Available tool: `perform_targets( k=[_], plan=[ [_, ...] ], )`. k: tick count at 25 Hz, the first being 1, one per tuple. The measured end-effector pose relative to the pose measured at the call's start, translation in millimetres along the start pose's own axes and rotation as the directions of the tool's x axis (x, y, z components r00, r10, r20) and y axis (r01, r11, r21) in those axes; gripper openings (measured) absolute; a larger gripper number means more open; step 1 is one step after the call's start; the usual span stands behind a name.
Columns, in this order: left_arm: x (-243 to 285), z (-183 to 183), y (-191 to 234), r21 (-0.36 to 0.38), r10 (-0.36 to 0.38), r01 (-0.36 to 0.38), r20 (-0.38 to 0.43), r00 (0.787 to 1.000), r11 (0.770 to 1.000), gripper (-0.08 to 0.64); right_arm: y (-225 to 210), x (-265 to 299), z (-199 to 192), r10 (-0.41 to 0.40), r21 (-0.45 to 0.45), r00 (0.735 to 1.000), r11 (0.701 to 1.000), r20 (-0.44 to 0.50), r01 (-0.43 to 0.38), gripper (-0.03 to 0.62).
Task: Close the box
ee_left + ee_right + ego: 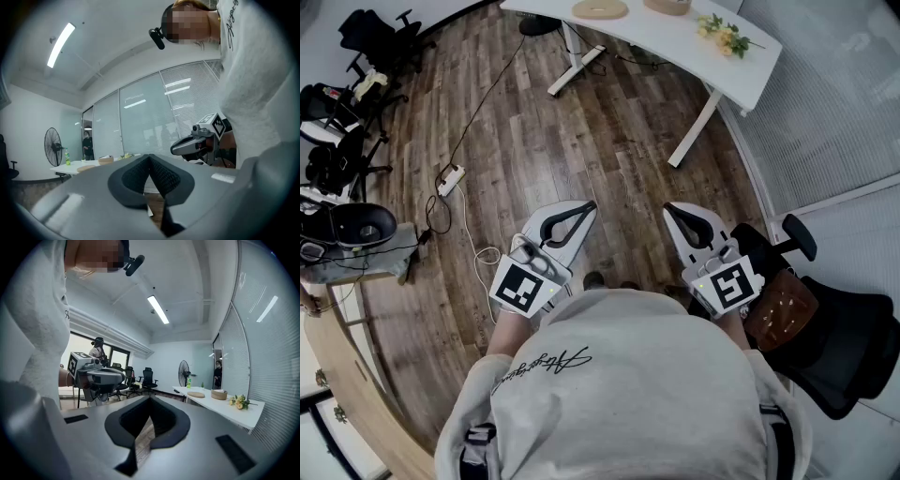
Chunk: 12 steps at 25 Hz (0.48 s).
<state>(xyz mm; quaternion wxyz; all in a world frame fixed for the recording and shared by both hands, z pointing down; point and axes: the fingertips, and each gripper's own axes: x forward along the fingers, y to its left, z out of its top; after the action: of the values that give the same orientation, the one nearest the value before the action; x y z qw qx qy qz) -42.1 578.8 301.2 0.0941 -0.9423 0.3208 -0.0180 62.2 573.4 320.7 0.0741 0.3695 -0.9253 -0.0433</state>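
No box shows in any view. In the head view, my left gripper (591, 204) and right gripper (668, 208) are held side by side in front of the person's chest, over bare wooden floor. Both point forward at a level tilt. The left gripper view shows my left gripper (149, 157) with its black jaws meeting at the tips and nothing between them. My right gripper (150, 399) is shut in the same way and holds nothing. Each gripper view also catches the other gripper from the side.
A white table (675, 42) stands ahead with flowers (724, 36), a round wooden disc (600, 9) and a small basket (667, 6). A black office chair (825, 347) is close on the right. A power strip (450, 178) with cables lies on the floor to the left, near more chairs (375, 37).
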Motion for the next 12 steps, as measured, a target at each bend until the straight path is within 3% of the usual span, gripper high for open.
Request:
perform_targets(
  k=[12],
  plan=[
    [-1.2,-5.4,7.2,0.001,0.006,-0.006,-0.011,1.0,1.0,0.0,0.5,6.2,-3.0,-0.001,0.003,1.0,1.0,-0.011,0.001,0.003]
  ],
)
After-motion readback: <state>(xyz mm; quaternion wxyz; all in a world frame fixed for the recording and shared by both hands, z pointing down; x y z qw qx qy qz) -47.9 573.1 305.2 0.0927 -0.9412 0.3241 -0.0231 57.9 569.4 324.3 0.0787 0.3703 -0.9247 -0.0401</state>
